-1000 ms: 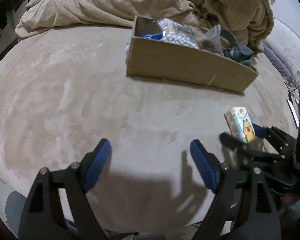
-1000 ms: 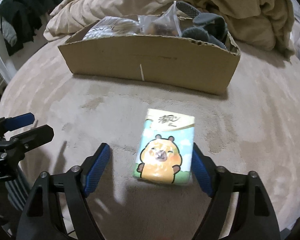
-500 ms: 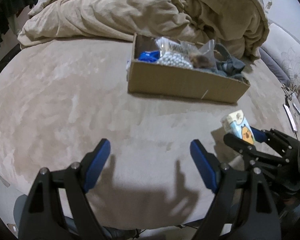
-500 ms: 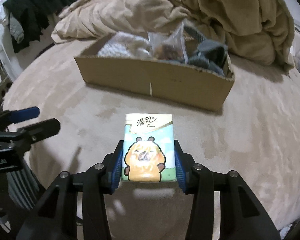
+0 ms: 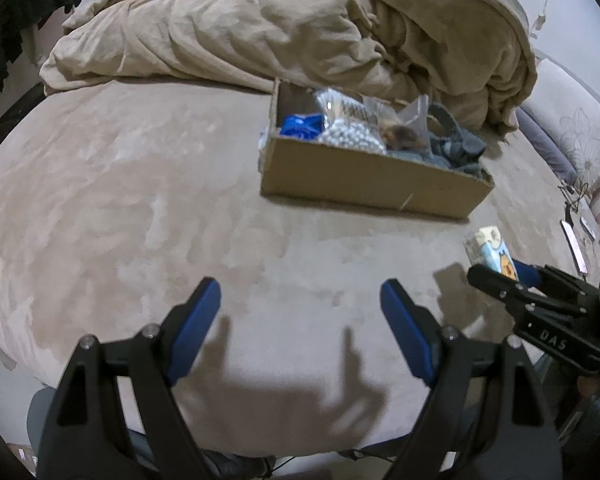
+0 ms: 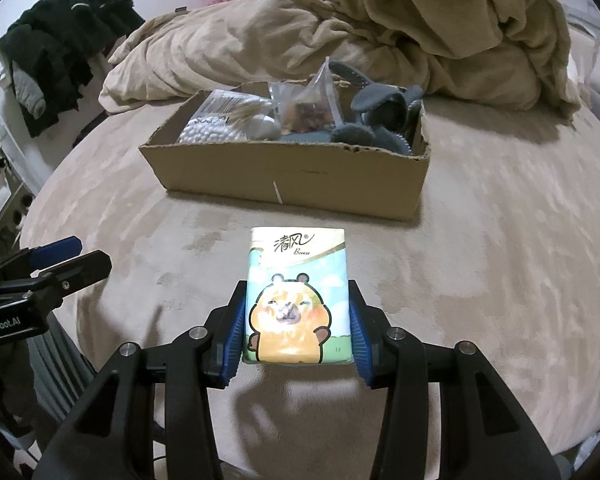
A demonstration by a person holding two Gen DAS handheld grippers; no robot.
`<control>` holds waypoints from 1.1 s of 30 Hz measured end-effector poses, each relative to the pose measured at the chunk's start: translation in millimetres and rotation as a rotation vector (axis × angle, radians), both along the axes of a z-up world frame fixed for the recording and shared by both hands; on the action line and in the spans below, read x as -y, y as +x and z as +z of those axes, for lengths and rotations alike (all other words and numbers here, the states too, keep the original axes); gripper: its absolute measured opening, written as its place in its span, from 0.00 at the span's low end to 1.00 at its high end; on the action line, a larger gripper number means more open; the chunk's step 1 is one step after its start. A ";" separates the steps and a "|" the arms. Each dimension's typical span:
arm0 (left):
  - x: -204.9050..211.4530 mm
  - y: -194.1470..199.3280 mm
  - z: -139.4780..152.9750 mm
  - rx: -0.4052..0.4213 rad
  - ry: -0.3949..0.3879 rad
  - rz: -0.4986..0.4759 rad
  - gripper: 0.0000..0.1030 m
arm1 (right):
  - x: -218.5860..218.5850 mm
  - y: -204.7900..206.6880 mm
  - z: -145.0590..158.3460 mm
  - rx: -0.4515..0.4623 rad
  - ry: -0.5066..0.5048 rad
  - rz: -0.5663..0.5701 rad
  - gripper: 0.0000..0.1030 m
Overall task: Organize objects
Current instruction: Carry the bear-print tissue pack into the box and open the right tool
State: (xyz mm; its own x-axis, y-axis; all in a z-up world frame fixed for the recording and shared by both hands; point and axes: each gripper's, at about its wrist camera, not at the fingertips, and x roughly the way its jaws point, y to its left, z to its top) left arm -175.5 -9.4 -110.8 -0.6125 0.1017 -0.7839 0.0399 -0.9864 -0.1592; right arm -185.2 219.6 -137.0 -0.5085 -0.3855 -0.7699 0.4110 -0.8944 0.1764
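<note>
Lifted off the bed (image 6: 500,280) since a second ago, the tissue pack (image 6: 296,296) sits pinched by its long sides in the right claw (image 6: 298,330), light and squashy, cardboard box (image 6: 292,176) at twelve o'clock, while the left claw (image 5: 300,312) gapes wide, holding nothing.

The left wrist view looks forward and slightly down over the beige plush bed surface (image 5: 140,200) toward the open brown cardboard box (image 5: 364,176), from farther back and left. The right wrist view faces the same box (image 6: 292,176) more squarely and nearer. Both share the rumpled tan duvet (image 6: 380,32) behind it.
</note>
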 end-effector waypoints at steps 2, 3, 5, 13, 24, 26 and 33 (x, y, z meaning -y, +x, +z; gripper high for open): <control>2.0 -1.4 4.6 -0.009 0.003 0.001 0.81 | 2.0 0.6 8.2 -0.015 -0.003 0.005 0.46; 3.0 -2.2 7.5 -0.012 0.003 0.000 0.81 | 3.2 1.0 13.3 -0.027 -0.004 0.008 0.46; 4.9 -4.0 14.5 -0.024 0.006 -0.002 0.81 | 6.6 0.6 26.3 -0.048 -0.013 0.018 0.46; 8.5 -23.4 55.9 -0.117 0.005 -0.005 0.81 | 22.3 -12.3 77.0 -0.162 -0.044 0.066 0.46; 0.2 -92.3 40.6 -0.126 -0.062 0.037 0.81 | 48.4 -77.3 77.1 -0.215 -0.042 0.142 0.46; -3.5 -103.6 30.4 -0.113 -0.085 0.040 0.81 | 50.4 -87.9 67.7 -0.201 -0.040 0.152 0.46; -9.6 -125.0 -3.8 -0.054 -0.127 0.037 0.81 | 60.5 -116.3 22.3 -0.124 -0.063 0.164 0.46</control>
